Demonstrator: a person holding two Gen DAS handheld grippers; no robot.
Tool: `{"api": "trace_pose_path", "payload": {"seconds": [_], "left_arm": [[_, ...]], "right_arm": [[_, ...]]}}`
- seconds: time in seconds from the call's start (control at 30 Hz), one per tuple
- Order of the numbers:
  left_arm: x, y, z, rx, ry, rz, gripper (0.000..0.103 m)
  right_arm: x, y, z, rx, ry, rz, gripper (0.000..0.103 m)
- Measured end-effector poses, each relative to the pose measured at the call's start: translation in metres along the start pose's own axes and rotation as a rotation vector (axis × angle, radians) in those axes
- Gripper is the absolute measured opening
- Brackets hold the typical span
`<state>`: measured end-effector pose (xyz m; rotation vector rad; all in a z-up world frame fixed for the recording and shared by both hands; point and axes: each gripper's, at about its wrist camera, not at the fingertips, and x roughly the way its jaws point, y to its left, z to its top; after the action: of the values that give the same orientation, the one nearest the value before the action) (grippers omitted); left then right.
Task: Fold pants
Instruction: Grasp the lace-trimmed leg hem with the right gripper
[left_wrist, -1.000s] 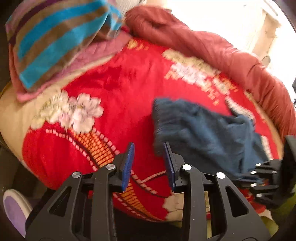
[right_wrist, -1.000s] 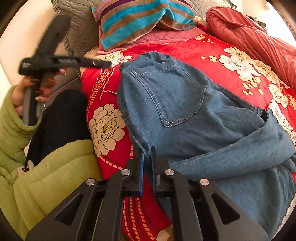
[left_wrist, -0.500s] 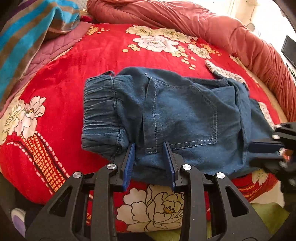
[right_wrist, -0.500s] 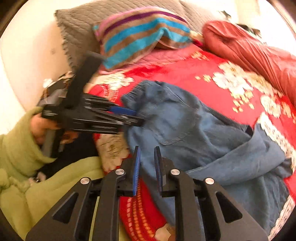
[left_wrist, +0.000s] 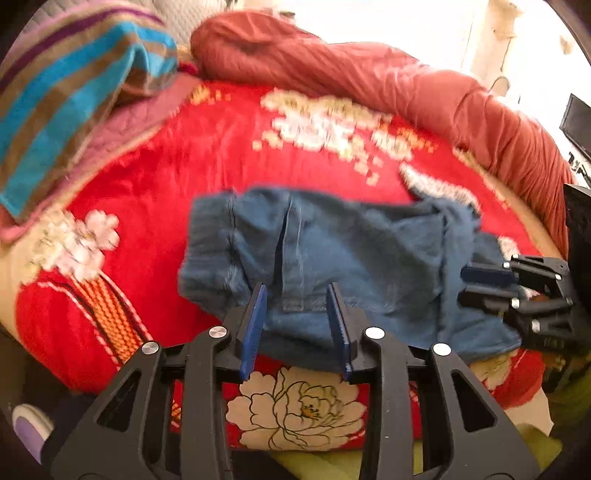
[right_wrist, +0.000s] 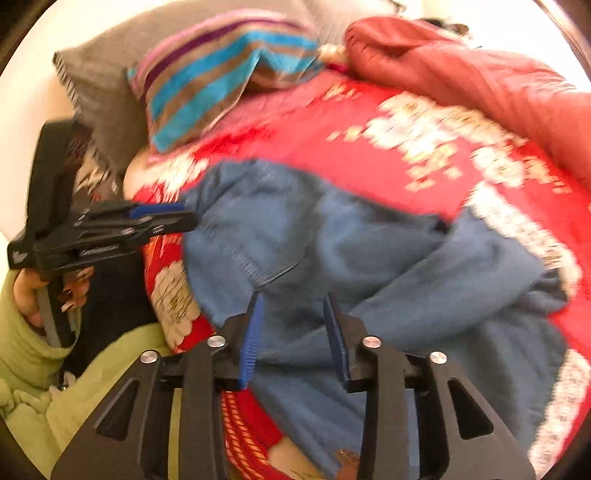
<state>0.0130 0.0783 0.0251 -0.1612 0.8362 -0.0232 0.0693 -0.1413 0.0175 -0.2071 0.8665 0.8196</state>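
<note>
Blue denim pants (left_wrist: 351, 258) lie folded and rumpled on a red flowered bedspread (left_wrist: 221, 155); they also show in the right wrist view (right_wrist: 369, 266). My left gripper (left_wrist: 297, 295) is open and empty, jaws wide apart just above the pants' near edge by the waistband. My right gripper (right_wrist: 293, 302) is open and empty over the near part of the pants. It also shows in the left wrist view (left_wrist: 480, 284) at the pants' right end. The left gripper shows in the right wrist view (right_wrist: 162, 218) at the waistband end.
A striped blue, brown and purple pillow (left_wrist: 66, 96) and a grey quilted pillow (right_wrist: 103, 88) lie at the bed's head. A rolled rust-red quilt (left_wrist: 424, 85) runs along the far side. The person's green sleeve (right_wrist: 33, 354) is at the bed's near edge.
My right gripper has opened wide from nearly shut. My left gripper stayed open and pulled back a little from the pants. Both views are blurred by motion.
</note>
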Motion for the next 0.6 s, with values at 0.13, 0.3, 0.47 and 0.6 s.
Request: {"api": "trace_pose_path", "payload": {"seconds": [0.13,0.3,0.47,0.6], "left_arm": [[-0.017,-0.02,0.007,0.024,-0.037,-0.029,0.036],[-0.007,-0.055,0.009,0.067,0.004,-0.114,0.039],[0.021,-0.088,0.004,0.089,0.089,-0.211,0.039],[0.049,-0.109,0.002,0.108,0.164,-0.272,0.039]], "right_arm": [[-0.021,-0.032,0.008,0.058,-0.053,-0.071,0.045],[-0.028,-0.074,0.024,0.115,-0.07,-0.162,0.05],[-0.008,-0.11,0.054,0.192,-0.048,-0.214,0.056],[0.018,-0.137,0.076,0.252,-0.001,-0.228,0.057]]}}
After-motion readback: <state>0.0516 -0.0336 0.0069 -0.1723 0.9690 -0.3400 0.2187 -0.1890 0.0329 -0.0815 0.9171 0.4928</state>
